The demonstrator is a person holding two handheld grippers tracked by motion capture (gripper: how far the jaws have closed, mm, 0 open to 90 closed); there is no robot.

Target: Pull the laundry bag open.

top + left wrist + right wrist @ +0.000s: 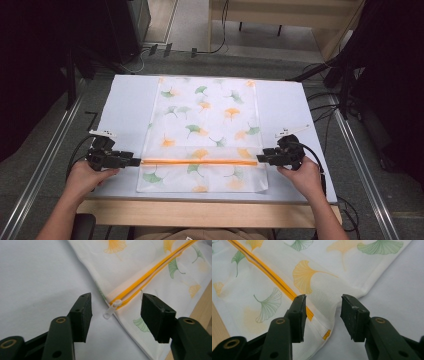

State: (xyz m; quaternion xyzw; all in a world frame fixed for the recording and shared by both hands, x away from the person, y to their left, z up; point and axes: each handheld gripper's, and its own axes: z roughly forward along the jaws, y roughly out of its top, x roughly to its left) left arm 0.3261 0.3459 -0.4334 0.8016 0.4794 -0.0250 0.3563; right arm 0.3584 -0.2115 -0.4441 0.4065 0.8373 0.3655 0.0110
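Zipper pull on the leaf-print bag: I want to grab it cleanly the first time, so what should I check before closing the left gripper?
1. Left gripper jaws open: ok.
2. Zipper pull lies between the jaws: ok.
3. Pull is free of folds, lying flat off the bag edge: ok.
4. Right gripper open around the other zipper end: ok.
5. Right gripper already pinning the fabric: not ok, jaws apart.
6. Whether the zipper is fully closed along its length: cannot tell.

Even, soft overhead light brightens the table (125,100) while its surroundings fall dark, shadows beneath the jaws stay faint, and both gripper views blur toward their far edges.
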